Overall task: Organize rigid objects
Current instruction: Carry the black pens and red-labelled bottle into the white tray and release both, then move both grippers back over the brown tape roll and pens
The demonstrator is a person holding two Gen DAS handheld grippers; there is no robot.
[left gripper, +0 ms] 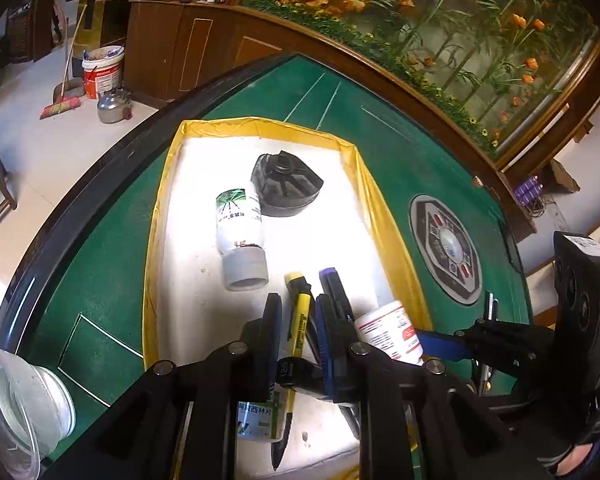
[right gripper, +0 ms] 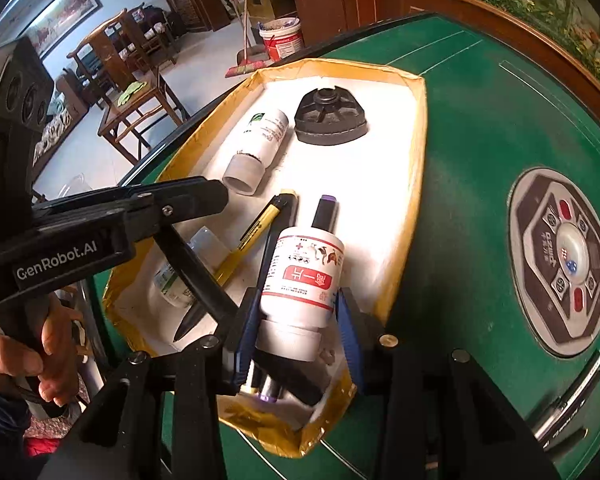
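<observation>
A yellow-rimmed white tray [left gripper: 162,200] [right gripper: 418,128] on the green table holds a black fan-shaped part [left gripper: 286,186] [right gripper: 330,118], a white bottle with a grey cap [left gripper: 240,236] [right gripper: 258,148], a yellow pen [left gripper: 300,320] [right gripper: 256,228], a purple-capped marker [left gripper: 332,284] [right gripper: 326,210] and a small green-label bottle [left gripper: 260,420] [right gripper: 176,280]. My left gripper [left gripper: 298,320] is open over the yellow pen. My right gripper [right gripper: 296,312] is shut on a white red-label bottle [right gripper: 304,276] [left gripper: 392,334] above the tray's near end.
A round dice console [left gripper: 446,248] [right gripper: 560,256] is set in the table centre. A silver pen [right gripper: 568,400] lies right of the tray. A clear plastic jar [left gripper: 24,404] lies at the table's left edge. A chair [right gripper: 136,92], bucket [left gripper: 102,70] and broom stand beyond.
</observation>
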